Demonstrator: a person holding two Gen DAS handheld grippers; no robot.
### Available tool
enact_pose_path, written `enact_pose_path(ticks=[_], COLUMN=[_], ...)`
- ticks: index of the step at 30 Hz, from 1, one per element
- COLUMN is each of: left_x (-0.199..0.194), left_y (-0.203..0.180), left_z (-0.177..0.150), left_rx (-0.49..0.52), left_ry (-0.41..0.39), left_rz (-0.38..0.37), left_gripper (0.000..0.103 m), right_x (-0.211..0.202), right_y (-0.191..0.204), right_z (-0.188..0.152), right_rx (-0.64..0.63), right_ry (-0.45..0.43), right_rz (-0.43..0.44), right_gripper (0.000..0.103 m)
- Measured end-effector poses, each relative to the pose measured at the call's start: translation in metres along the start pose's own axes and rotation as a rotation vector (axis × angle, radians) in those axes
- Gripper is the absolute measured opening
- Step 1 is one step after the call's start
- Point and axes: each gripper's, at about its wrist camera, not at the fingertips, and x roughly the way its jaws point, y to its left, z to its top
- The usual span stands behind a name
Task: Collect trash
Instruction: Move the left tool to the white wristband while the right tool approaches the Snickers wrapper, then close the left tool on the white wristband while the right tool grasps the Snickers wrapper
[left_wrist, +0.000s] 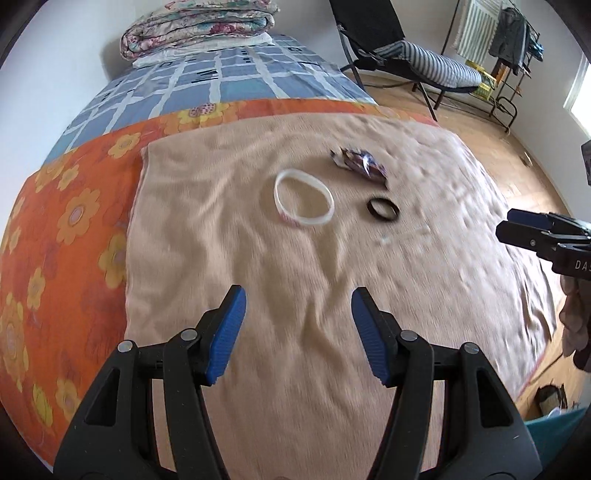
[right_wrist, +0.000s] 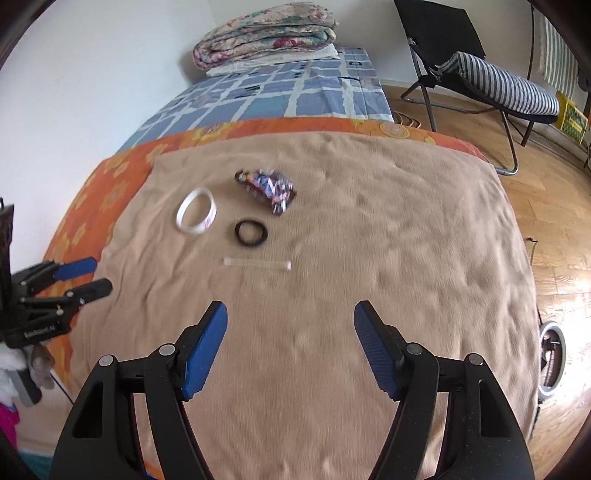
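Your left tongs and right tongs hover level over the bed's blanket, both spread apart, empty. Wrapper lies ahead, beyond band and swab.

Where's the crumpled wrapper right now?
The crumpled wrapper lies on the beige blanket, just beyond the black hair tie and right of the white wristband.

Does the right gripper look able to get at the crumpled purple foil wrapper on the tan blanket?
Probably yes: the right gripper is open, and only the thin white stick and black hair tie lie before the wrapper.
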Motion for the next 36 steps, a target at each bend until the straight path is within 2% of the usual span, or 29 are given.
enact_pose_path(ticks=[8, 12, 15, 21, 26, 30, 31, 32, 33, 34, 36], left_x=[0.043, 0.060, 0.073, 0.087, 0.101, 0.104, 0.104, 0.104, 0.103, 0.103, 0.101], left_y=[0.022, 0.025, 0.026, 0.026, 0.020, 0.012, 0.011, 0.012, 0.014, 0.016, 0.020], left_z=[0.044, 0.052, 0.055, 0.058, 0.057, 0.052, 0.052, 0.052, 0.052, 0.052, 0.052], left_rx=[-0.094, -0.109, -0.113, -0.118, -0.096, -0.050, -0.047, -0.048, -0.055, -0.063, -0.079], left_ry=[-0.021, -0.026, -0.023, -0.030, -0.018, -0.040, -0.043, -0.046, -0.049, -0.049, -0.053], left_rz=[-0.027, -0.025, -0.019, -0.023, -0.024, 0.006, 0.009, 0.007, -0.004, -0.014, -0.037], left_gripper=[0.061, 0.061, 0.054, 0.053, 0.036, 0.030, 0.025, 0.019, 0.016, 0.012, 0.010], right_x=[0.049, 0.075, 0.092, 0.118, 0.131, 0.137, 0.139, 0.140, 0.142, 0.143, 0.142], right_y=[0.001, 0.011, 0.017, 0.025, 0.026, 0.025, 0.025, 0.024, 0.025, 0.025, 0.024], right_z=[0.043, 0.057, 0.064, 0.069, 0.073, 0.076, 0.076, 0.076, 0.076, 0.076, 0.076], right_rx=[0.034, 0.026, 0.012, 0.001, -0.007, -0.004, -0.001, 0.001, 0.001, 0.000, -0.001], right_ry=[-0.021, -0.032, -0.036, -0.040, -0.048, -0.047, -0.047, -0.047, -0.043, -0.040, -0.051], right_rz=[0.034, 0.042, 0.030, -0.010, -0.046, -0.064, -0.065, -0.067, -0.073, -0.087, -0.088], right_gripper=[0.071, 0.071, 0.071, 0.071, 0.071, 0.070, 0.070, 0.062, 0.047, 0.041, 0.028])
